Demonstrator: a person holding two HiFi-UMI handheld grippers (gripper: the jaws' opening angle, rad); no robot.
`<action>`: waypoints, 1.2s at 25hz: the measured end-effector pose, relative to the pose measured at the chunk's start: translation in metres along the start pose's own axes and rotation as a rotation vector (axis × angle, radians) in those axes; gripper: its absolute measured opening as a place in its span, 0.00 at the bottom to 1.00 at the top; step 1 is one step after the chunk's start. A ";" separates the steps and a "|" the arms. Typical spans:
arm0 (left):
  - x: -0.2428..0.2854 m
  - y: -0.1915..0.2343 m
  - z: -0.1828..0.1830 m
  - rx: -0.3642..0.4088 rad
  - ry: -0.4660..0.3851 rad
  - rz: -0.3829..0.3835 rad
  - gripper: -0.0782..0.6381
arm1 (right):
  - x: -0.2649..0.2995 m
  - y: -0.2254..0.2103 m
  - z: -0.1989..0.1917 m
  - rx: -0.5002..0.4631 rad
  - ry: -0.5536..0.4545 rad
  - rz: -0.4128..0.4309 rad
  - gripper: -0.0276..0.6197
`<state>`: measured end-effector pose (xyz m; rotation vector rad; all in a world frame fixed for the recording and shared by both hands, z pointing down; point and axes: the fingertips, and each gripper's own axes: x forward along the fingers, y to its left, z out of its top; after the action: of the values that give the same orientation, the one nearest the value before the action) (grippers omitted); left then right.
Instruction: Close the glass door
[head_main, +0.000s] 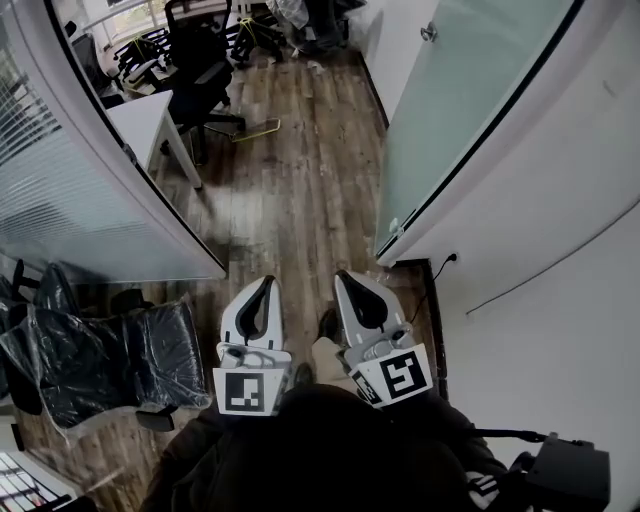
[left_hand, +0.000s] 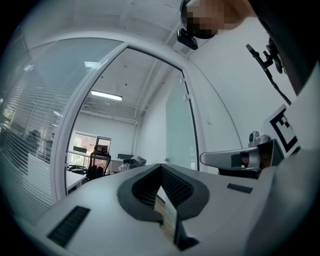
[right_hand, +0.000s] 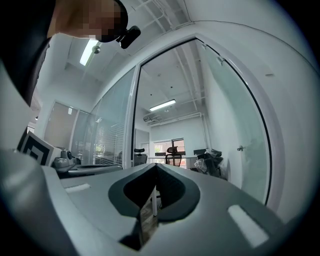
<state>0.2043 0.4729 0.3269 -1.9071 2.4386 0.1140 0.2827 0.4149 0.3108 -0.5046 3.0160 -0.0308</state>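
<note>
The frosted glass door (head_main: 470, 110) stands open on my right, swung in against the white wall, with a small metal handle (head_main: 429, 32) at its far end. It also shows in the left gripper view as a pale glass door (left_hand: 179, 135), and in the right gripper view as a glass door (right_hand: 240, 140) with its handle (right_hand: 241, 148). My left gripper (head_main: 267, 281) and right gripper (head_main: 343, 275) are held side by side close to my body, pointing through the doorway. Both are shut and hold nothing. Neither touches the door. The left gripper (left_hand: 161, 167) and right gripper (right_hand: 155, 166) each show jaws meeting at the tip.
A glass partition with blinds (head_main: 60, 170) forms the left side of the doorway. Beyond it are a white desk (head_main: 150, 115) and black office chairs (head_main: 200, 60) on the wooden floor (head_main: 290, 190). Plastic-wrapped chairs (head_main: 90, 360) stand at my lower left. A cable (head_main: 440, 268) runs down the right wall.
</note>
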 end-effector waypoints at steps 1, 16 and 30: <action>0.014 0.002 -0.003 0.005 0.002 -0.005 0.10 | 0.008 -0.011 -0.002 0.001 -0.004 -0.008 0.05; 0.344 0.015 -0.034 0.061 0.043 -0.124 0.10 | 0.192 -0.277 -0.020 0.046 -0.035 -0.118 0.05; 0.552 0.067 -0.055 0.064 0.040 -0.148 0.10 | 0.343 -0.426 -0.035 0.053 -0.043 -0.161 0.05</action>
<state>0.0065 -0.0499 0.3394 -2.0726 2.2853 -0.0073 0.0948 -0.0993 0.3333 -0.7313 2.9169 -0.1076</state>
